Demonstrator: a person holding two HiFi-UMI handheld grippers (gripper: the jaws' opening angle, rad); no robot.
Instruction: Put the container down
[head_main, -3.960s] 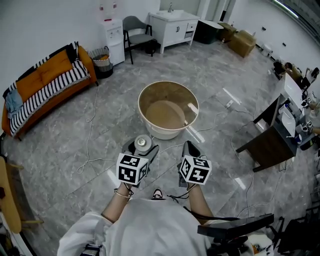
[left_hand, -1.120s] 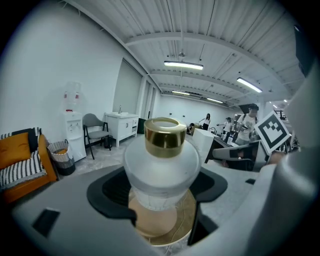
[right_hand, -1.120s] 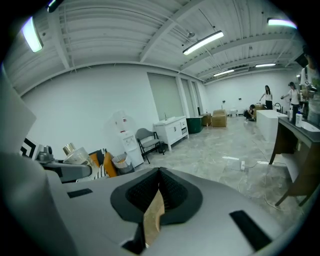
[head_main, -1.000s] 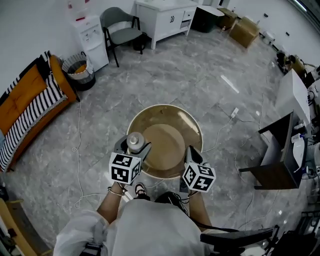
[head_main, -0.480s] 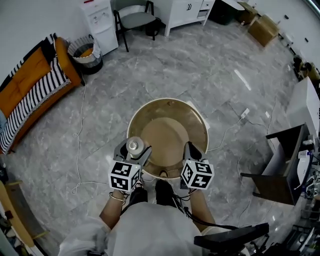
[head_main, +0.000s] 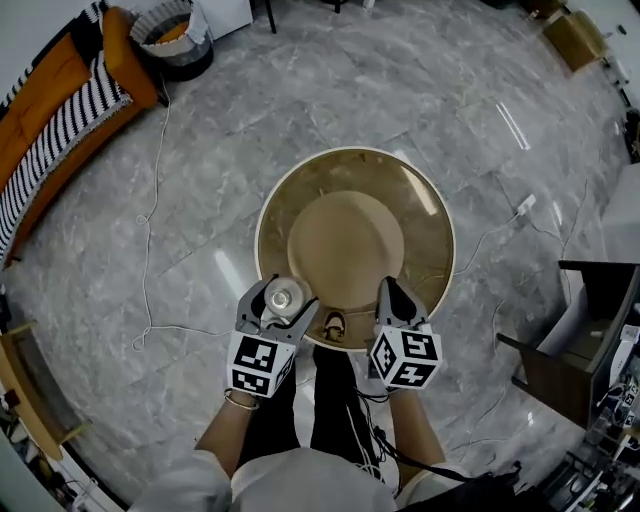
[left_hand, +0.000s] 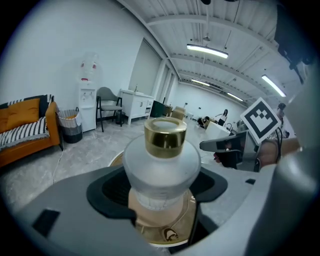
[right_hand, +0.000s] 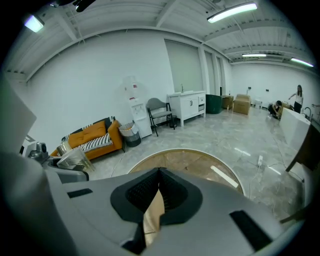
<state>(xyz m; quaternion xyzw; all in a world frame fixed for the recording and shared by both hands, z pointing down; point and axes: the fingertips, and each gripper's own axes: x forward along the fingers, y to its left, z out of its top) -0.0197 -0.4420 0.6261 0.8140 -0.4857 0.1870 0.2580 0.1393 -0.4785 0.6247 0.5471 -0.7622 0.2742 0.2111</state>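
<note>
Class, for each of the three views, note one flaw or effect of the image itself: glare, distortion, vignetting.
Head view: fisheye curves the room; ceiling lights glare in streaks on the glossy floor and the tub wall. Left gripper view: dark round vignette, the frosted bottle sharp at centre. Right gripper view: strip light blown out, walls bowed.

Frosted, gold-capped container (left_hand: 160, 165) stands upright, clamped in the left tool (head_main: 281, 303).

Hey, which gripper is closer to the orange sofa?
Left. The left gripper, holding a bottle, is at the tub rim on the sofa side; the right gripper sits farther along the rim, away from it.
</note>
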